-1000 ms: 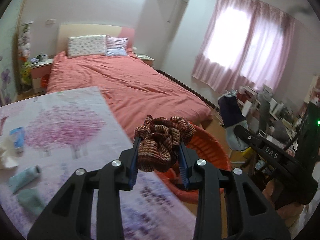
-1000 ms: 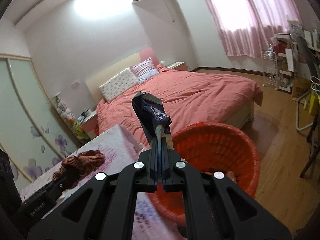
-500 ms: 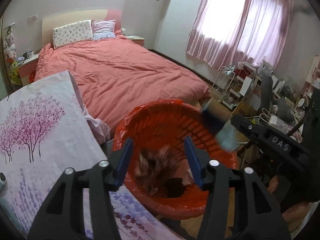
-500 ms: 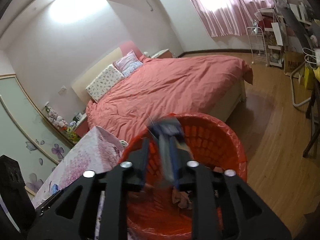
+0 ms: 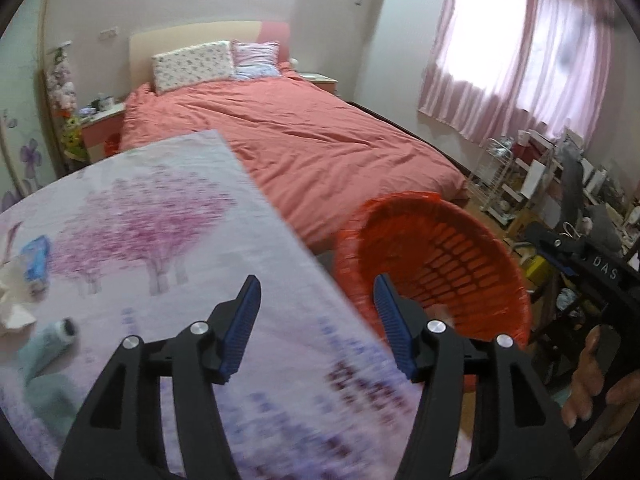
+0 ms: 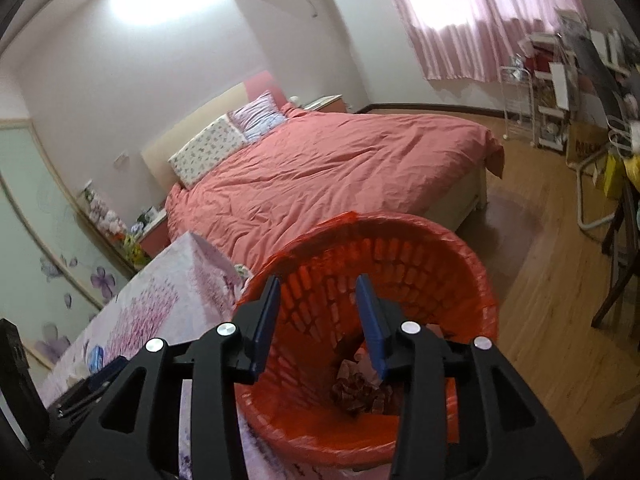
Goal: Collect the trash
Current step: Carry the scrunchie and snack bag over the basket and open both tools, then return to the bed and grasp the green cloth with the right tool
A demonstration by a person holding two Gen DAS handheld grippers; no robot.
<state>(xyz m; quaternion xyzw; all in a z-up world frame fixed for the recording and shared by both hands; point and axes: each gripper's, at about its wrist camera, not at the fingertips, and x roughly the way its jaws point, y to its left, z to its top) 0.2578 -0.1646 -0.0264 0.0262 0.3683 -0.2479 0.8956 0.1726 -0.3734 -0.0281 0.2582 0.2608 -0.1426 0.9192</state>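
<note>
Trash (image 6: 362, 390): brown striped knitted wad lying crumpled at the bottom of the red bin (image 6: 400, 248), no clear long axis, facing up toward the open mouth; pale scraps beside it, perhaps paper, too blurred to name. Seen between and below the right gripper (image 6: 318, 322), well apart from its blue pads (image 6: 370, 324), nothing pressed by them. Jaws of the right gripper standing apart, just been opening, tilted down over the near rim of the bin with nothing between them. Left gripper (image 5: 316, 320) likewise parted, just been opening, empty, angled down across the edge of the table (image 5: 280, 344) with its flowered cloth; left pad over the cloth, right pad over the bin's rim in the left wrist view. More litter still on the cloth at far left: a blue packet (image 5: 37, 258), a white crumpled tissue (image 5: 14, 300) just beside it, and a pale green tube (image 5: 46, 346) lying on its side, open end toward the bin, long axis slanting from lower left to upper right. Right hand (image 5: 592, 380) glimpsed at the lower right edge of the left wrist view, fingers wrapped round the black handle. Bin standing on the wooden floor (image 6: 560, 320) just beside the table, near the foot of the bed (image 6: 320, 176).
</note>
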